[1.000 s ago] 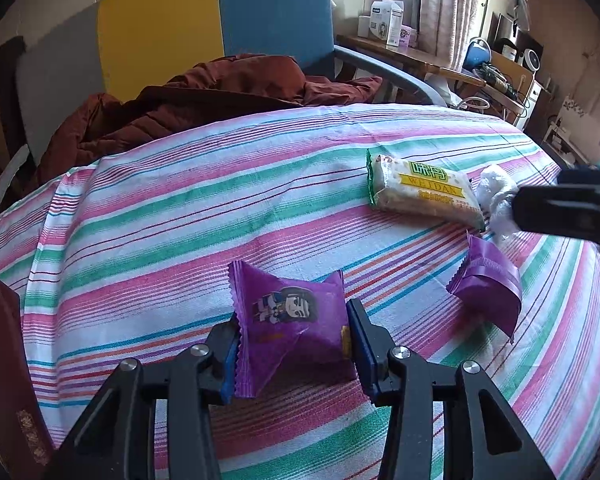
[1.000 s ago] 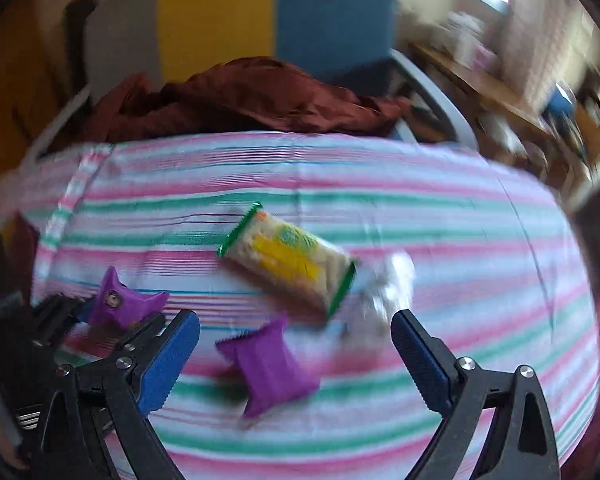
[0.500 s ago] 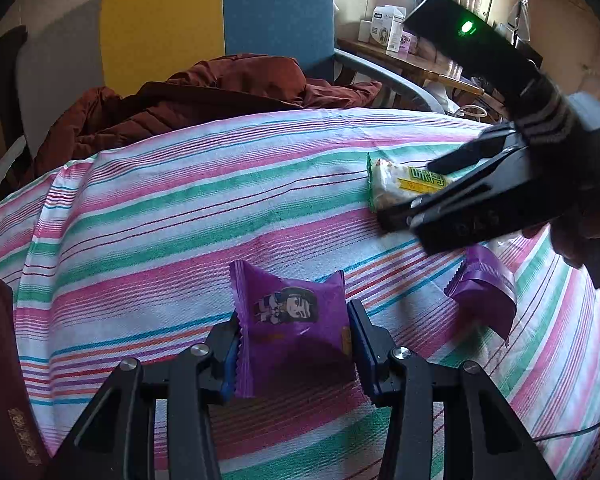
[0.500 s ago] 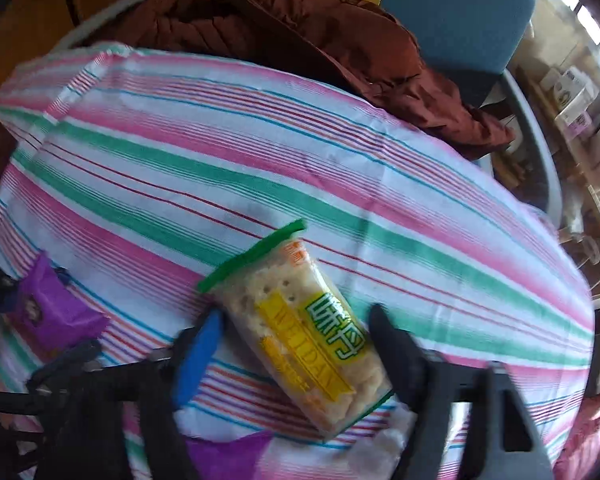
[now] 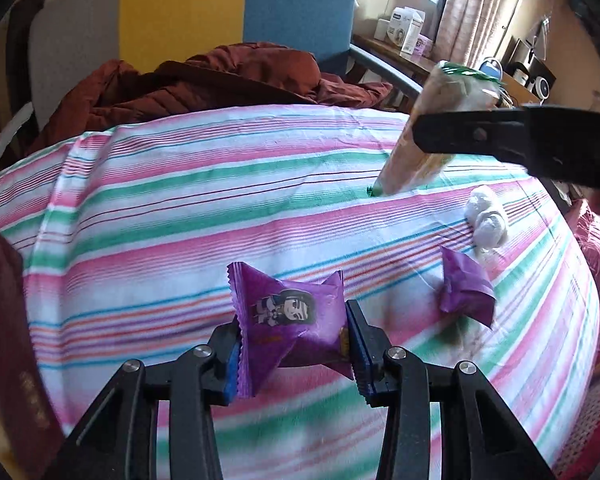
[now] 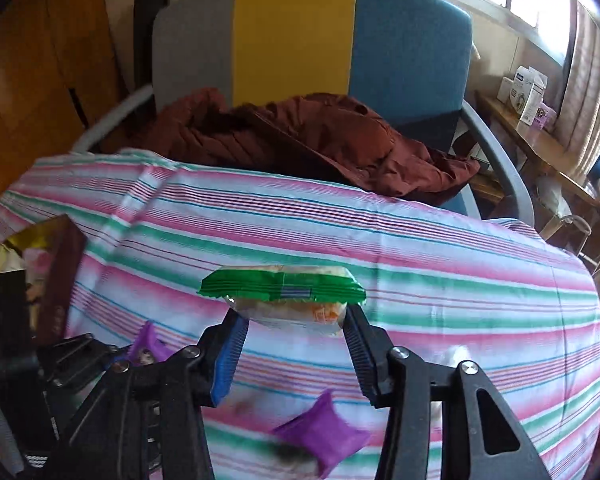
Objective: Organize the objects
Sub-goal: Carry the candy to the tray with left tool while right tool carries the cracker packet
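Two grippers, left gripper [image 5: 292, 350] clamping purple snack packet [image 5: 286, 320], right gripper [image 6: 292, 344] clamping cracker pack [image 6: 288, 296] above striped cloth [image 6: 420, 248]

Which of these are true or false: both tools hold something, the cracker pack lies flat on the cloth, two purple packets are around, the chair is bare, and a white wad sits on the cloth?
1. Both tools hold something. True: the left tool grips a purple packet, the right tool grips the cracker pack.
2. The cracker pack lies flat on the striped cloth. False: it is lifted, tilted up.
3. A second purple packet lies loose. True.
4. The chair is bare. False: a brown jacket lies on it.
5. A white wad sits on the cloth. True.
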The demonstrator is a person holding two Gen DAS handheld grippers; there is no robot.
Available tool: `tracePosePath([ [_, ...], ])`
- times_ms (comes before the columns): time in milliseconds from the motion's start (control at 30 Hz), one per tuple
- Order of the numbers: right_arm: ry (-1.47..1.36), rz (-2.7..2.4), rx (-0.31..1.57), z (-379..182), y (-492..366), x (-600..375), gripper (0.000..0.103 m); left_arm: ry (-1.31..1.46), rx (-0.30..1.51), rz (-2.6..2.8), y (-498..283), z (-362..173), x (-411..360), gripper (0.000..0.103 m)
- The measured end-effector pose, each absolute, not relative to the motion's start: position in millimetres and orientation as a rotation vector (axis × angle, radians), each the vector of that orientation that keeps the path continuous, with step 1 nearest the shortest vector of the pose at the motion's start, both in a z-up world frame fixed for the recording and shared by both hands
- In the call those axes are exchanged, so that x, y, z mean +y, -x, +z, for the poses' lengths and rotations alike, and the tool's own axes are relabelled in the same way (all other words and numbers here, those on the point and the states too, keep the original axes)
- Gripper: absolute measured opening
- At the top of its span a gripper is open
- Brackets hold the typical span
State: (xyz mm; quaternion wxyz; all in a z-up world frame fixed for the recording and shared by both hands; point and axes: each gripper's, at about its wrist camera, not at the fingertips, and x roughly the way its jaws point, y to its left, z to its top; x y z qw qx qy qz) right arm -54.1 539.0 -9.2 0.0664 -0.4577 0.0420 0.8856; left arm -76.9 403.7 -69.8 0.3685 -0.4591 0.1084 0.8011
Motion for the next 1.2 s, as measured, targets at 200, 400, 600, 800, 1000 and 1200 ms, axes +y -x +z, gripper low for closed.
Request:
tracePosePath([
  [200, 1.358, 2.680, 0.233, -6, 17, 512, 0.049, 1.090, 0.272, 2.124, 52, -37, 370, 0.044],
  [400, 1.379, 2.652, 0.292, -12, -5, 495, 0.049, 1.044, 0.261, 2.168, 32, -15, 331, 0.045],
  [600, 1.369, 2.708, 0.327, -6, -15, 462, 0.049, 1.019, 0.200, 2.204, 25, 2, 285, 0.045],
  [800, 1.365, 2.814, 0.368, 5, -2, 411, 0.049, 1.009, 0.083, 2.313, 34, 20, 217, 0.045],
  [1000, 1.394, 2.940, 0.396, 19, 26, 348, 0.049, 0.987, -0.030, 2.489, 54, 33, 143, 0.045],
  [1200, 1.494, 3.001, 0.470, 21, 65, 289, 0.049, 1.056, -0.099, 2.587, 74, 19, 95, 0.045],
])
